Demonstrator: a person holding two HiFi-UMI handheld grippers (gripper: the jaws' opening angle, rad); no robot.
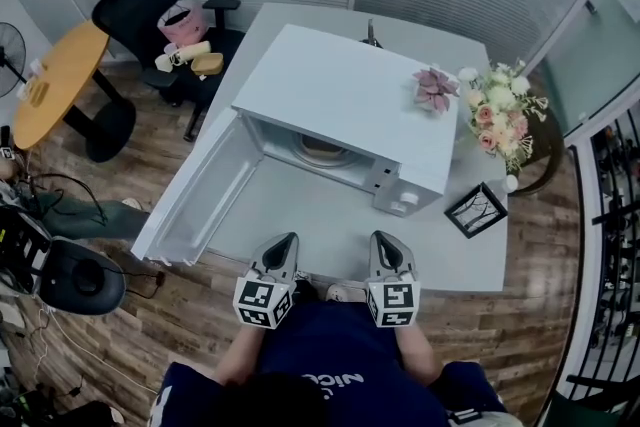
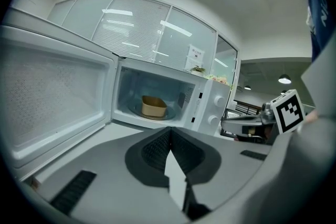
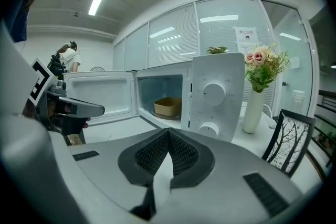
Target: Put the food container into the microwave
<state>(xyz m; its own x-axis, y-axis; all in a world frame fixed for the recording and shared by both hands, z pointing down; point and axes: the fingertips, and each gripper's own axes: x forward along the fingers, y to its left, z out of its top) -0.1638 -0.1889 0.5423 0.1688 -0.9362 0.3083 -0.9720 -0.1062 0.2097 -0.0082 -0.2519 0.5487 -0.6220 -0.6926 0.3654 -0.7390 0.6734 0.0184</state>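
Left tongs [image 1: 283,243] and right tongs [image 1: 386,241], both shut and empty, face the food container [image 2: 154,106] inside the microwave [image 1: 340,100], its open door [image 1: 200,200] leftward.

The microwave [image 1: 340,100] stands on the bench [image 1: 330,240], its door [image 1: 200,200] swung out left, with the food container [image 1: 320,149] inside. A small plant [image 1: 435,87] sits on the microwave's top at the right. Right of the microwave stands a vase of flowers [image 1: 495,110], with a picture frame [image 1: 476,210] nearer. The left tool [image 1: 288,238] and right tool [image 1: 381,237] are side by side at the bench's near edge.
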